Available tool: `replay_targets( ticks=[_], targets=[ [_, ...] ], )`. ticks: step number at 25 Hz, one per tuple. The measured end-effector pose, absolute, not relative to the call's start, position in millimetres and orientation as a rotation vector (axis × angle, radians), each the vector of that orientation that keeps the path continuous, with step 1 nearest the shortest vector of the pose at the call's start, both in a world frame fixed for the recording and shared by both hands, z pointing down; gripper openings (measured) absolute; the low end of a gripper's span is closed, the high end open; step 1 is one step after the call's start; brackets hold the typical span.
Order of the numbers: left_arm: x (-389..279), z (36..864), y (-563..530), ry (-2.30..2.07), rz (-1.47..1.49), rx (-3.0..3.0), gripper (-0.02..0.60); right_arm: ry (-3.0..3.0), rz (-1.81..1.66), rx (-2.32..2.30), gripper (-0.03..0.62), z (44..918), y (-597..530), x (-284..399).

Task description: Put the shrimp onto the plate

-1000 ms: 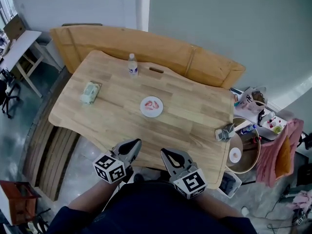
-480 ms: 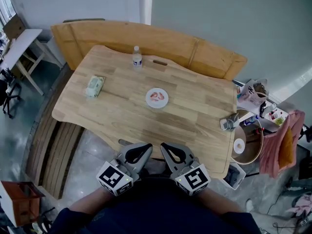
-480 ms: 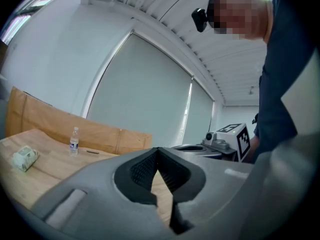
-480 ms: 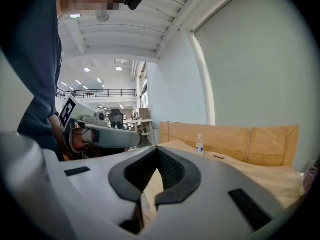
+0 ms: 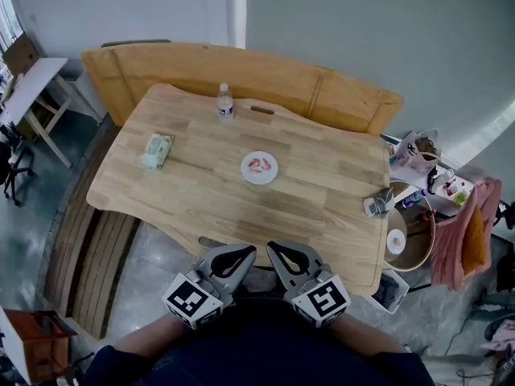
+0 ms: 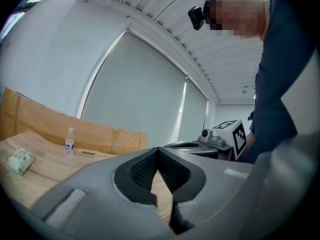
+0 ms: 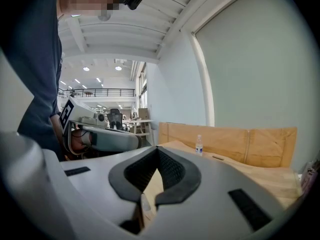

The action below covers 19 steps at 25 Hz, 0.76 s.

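A small white plate [image 5: 259, 168] sits near the middle of the wooden table [image 5: 201, 191] with red shrimp [image 5: 257, 165] lying on it. Both grippers hang side by side off the table's near edge, close to my body. My left gripper [image 5: 241, 253] is shut with nothing between its tips. My right gripper [image 5: 274, 250] is shut too, and empty. In the left gripper view the closed tips [image 6: 158, 149] meet in front of the tabletop; in the right gripper view the closed tips [image 7: 158, 149] do the same. Neither gripper view shows the plate.
A water bottle [image 5: 224, 103] stands at the table's far edge beside a small dark flat item [image 5: 261, 110]. A green packet [image 5: 156, 150] lies at the left. A grey object [image 5: 375, 205] sits on the right edge. A wooden bench back [image 5: 241, 75] runs behind; clutter and a round bin [image 5: 410, 227] stand at right.
Both grippers have drawn back from the table's near edge toward my body and come closer together. The view has shifted slightly; the plate and shrimp stay in place.
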<state>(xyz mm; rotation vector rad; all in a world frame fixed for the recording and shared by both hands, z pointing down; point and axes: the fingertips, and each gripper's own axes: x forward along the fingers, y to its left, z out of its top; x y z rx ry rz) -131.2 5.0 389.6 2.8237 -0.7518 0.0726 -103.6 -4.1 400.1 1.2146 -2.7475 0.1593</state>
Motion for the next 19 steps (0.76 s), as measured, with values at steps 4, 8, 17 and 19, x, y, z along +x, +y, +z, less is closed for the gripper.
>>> replay_targets(
  ticks=[4, 8, 17, 19],
  targets=[
    [-131, 391, 9, -0.731, 0.077, 2.825, 0.006, -2.736, 0.159, 1.229, 0.009, 400, -2, -104],
    [-129, 387, 10, -0.718, 0.061, 2.834, 0.005, -2.732, 0.165, 1.235, 0.009, 401, -1, -104],
    [-132, 388, 15, -0.707, 0.061, 2.843, 0.005, -2.729, 0.154, 1.238, 0.009, 401, 3, -107],
    [-133, 387, 16, -0.705, 0.060, 2.842, 0.006, -2.729, 0.151, 1.237, 0.009, 400, 4, -109]
  ],
)
